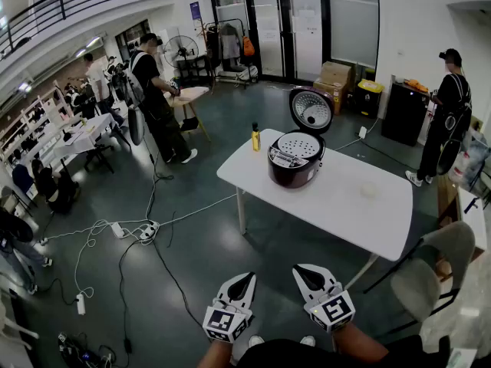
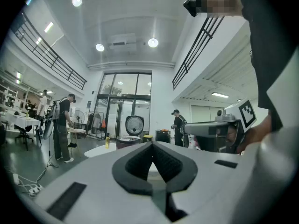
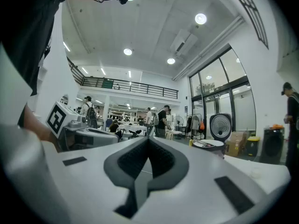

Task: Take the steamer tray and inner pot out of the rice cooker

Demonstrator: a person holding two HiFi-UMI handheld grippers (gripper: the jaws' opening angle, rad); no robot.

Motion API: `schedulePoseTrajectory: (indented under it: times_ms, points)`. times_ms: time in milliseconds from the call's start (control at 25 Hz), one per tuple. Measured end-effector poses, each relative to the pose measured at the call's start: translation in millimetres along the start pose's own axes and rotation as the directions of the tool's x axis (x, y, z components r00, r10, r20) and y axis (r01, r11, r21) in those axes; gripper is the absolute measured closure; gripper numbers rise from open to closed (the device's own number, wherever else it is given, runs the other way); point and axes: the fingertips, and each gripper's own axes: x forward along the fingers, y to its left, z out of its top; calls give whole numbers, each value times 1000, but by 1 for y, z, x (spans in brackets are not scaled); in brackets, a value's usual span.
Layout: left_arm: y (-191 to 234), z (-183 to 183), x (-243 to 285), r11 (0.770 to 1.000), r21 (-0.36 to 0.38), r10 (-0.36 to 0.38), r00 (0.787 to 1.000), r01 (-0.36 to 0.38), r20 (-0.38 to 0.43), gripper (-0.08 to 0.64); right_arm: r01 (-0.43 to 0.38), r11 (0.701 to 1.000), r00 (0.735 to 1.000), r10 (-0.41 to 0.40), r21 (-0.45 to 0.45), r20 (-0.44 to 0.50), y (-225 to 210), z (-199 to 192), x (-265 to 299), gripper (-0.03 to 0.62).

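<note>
A dark rice cooker (image 1: 294, 162) stands on the far left part of a white table (image 1: 345, 205), its lid (image 1: 311, 110) raised upright. A white perforated steamer tray (image 1: 298, 145) lies in its mouth; the inner pot is hidden beneath it. My left gripper (image 1: 241, 284) and right gripper (image 1: 308, 276) hang low in front of me, well short of the table, both shut and holding nothing. The cooker (image 2: 127, 140) shows small and distant beyond the left gripper (image 2: 152, 146) in the left gripper view. To the right of the right gripper (image 3: 147, 141), the cooker (image 3: 212, 146) appears again.
A yellow bottle (image 1: 255, 137) stands on the table's far left corner. A grey chair (image 1: 430, 271) sits at the table's near right. Cables and power strips (image 1: 115, 232) trail over the floor at left. People stand at the back left (image 1: 157, 98) and at the right (image 1: 445, 121).
</note>
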Motion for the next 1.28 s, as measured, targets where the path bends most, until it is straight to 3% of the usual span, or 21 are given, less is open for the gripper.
schedulePoseTrajectory:
  times_ms: [240,600,760,800,880,960,1040,1120,1200,1280]
  points:
    - [18,4,-4,1000,12,0,1000,-1,9,561,57,998,996,-59,-36,-63,1,-6,19,595]
    - [58,-4,-5,999,25,-40,999,41,-17,561,97,995,994,-99,-28,-52,9,-15,61,594]
    - [84,-5,-4,999,28,-16,1000,17,-18,561,109,994,994,-110,-23,-29,11,-20,79,575]
    - [89,-5,-2,1000,27,-6,1000,7,-20,561,109,994,993,-109,-24,-32,10,-22,82,544]
    - [101,-6,4,1000,24,14,1000,-13,-27,508,106,994,994,-107,-36,-24,7,-22,91,416]
    - [115,-7,14,999,26,36,999,-35,-35,370,106,993,994,-107,-55,-18,4,-20,104,270]
    - [129,-7,28,997,40,62,997,-60,-38,216,122,991,992,-124,-50,-30,-5,-22,116,185]
    - [142,-11,46,995,45,89,995,-87,-45,106,152,987,988,-153,-44,-23,-22,-27,129,94]
    - [157,-17,68,993,41,110,992,-108,-59,6,189,981,982,-189,-43,-11,-44,-32,143,30]
    - [171,-22,92,992,40,120,990,-117,-70,-17,216,976,976,-217,-40,-11,-69,-37,158,7]
